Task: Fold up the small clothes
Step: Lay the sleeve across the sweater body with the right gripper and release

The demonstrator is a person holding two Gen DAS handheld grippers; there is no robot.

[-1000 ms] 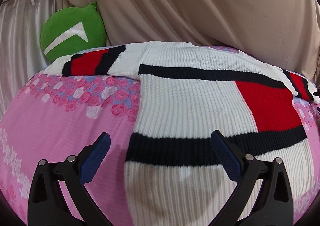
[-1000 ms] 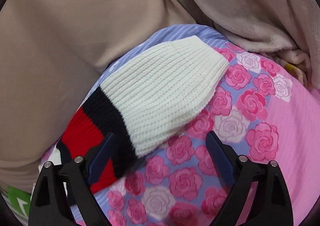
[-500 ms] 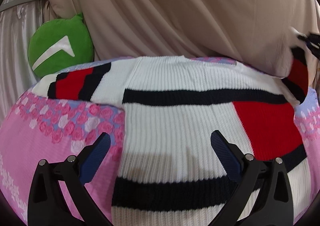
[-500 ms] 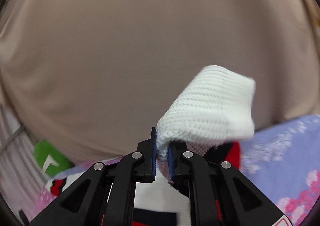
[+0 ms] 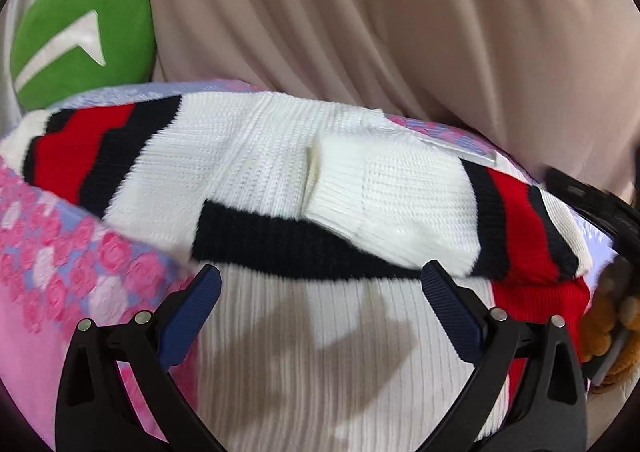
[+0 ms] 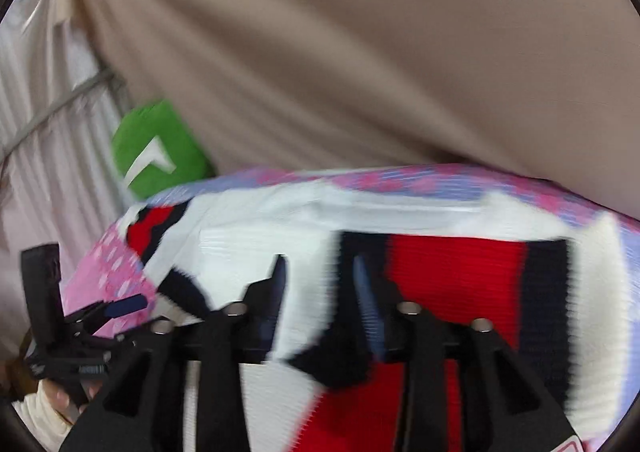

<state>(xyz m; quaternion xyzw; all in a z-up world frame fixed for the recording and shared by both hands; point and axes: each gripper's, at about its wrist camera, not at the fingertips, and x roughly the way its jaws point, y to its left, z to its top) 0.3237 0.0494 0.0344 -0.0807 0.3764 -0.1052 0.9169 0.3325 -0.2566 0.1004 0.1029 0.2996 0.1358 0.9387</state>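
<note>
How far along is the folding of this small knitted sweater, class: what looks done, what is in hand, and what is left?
Done: the right sleeve lies folded across the sweater chest, cuff toward the middle. In hand: nothing is gripped; the right tongs stand partly open over the folded sleeve, and the left tongs hover wide open above the body. Left: the left sleeve is spread out on the floral bedsheet, and the body is unfolded.

No readable text, numbers or brand names in either view. Only sign: white angular arrow-like mark on green cushion (image 5: 80,40), also seen, blurred, from right wrist (image 6: 156,154). Small label strip at sweater (image 5: 280,156) neckline, print illegible. Red-edged corner at lower right of right-wrist frame, unreadable.
</note>
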